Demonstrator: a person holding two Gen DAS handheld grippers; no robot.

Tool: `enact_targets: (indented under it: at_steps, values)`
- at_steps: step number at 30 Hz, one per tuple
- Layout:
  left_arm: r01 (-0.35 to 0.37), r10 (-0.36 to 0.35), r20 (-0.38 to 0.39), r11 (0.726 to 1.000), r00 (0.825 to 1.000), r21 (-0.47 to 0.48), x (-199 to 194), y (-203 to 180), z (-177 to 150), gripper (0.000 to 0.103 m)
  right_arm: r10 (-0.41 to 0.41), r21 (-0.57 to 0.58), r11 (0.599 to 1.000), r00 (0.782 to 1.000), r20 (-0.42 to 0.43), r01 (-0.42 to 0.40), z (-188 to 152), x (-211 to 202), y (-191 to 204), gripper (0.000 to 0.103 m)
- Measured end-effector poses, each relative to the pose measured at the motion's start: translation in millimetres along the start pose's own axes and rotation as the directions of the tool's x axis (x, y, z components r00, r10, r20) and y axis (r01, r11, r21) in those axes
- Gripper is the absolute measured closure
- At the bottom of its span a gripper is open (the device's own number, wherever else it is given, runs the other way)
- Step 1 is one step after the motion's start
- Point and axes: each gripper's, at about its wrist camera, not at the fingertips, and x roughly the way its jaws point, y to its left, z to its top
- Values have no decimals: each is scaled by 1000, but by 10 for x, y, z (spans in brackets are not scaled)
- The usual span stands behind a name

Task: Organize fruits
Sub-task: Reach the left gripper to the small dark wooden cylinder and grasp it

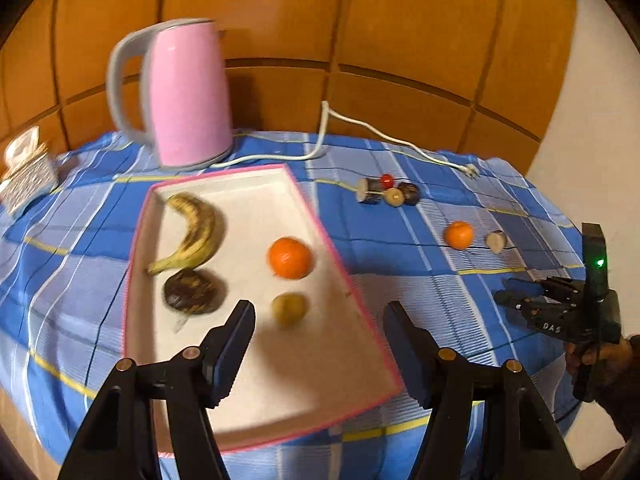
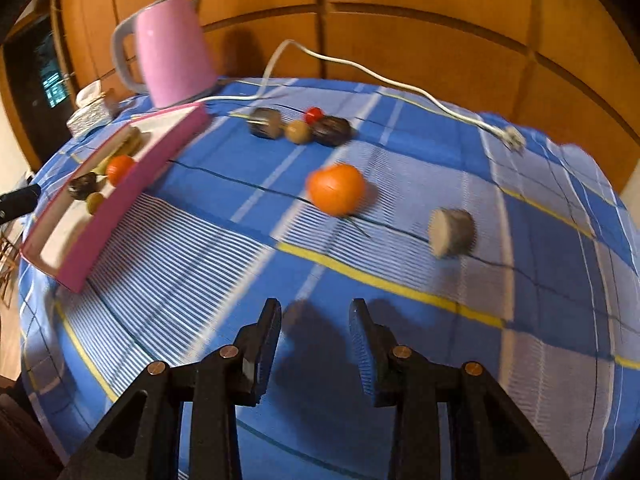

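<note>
Only the left wrist view shows the banana (image 1: 192, 232) whole, blurred; both tools, left tool (image 1: 318, 328) and right tool (image 2: 316, 320), tilt down, agape, empty, orange (image 2: 336, 194) at twelve o'clock.

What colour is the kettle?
Pink, with a grey handle; the kettle shows best in the left wrist view.

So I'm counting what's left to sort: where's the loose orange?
On the checked cloth right of the pink tray, the orange lies beside a cut fruit piece, ahead of the right gripper.

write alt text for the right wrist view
An empty black gripper, jaws open, hovers over a blue checked tablecloth facing a loose orange mandarin and a cut brown fruit piece. A pink-rimmed tray of fruit sits left.
</note>
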Motion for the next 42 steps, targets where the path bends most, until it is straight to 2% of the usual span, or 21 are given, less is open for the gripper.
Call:
enact_targets:
  at_steps: [8, 17, 20, 27, 37, 41, 42]
  values:
    - [52, -50, -31, 996, 998, 75, 323, -400, 367, 36, -16, 16, 1000, 1000, 20, 16, -108, -13, -149, 66]
    - [85, -79, -89, 994, 993, 67, 801, -667, 760, 36, 13, 11, 1000, 998, 55, -14, -118, 10, -211, 64]
    - [73, -65, -99, 995, 993, 74, 983, -721, 888, 38, 24, 3, 1000, 998, 59, -24, -102, 29, -237, 63]
    - [46, -41, -153, 999, 987, 27, 1475, -700, 1126, 51, 56, -1, 998, 995, 79, -56, -104, 54, -297, 61]
    - [0, -1, -188, 1000, 982, -4, 2010, -667, 1356, 52, 92, 26, 995, 991, 102, -95, -127, 65, -347, 60]
    - [2, -9, -205, 999, 979, -33, 2194, -631, 1390, 52, 102, 39, 994, 989, 111, -107, -139, 72, -368, 60]
    - [7, -17, -219, 999, 976, -46, 2266, -621, 1389, 55, 104, 42, 993, 988, 113, -109, -144, 72, -372, 60]
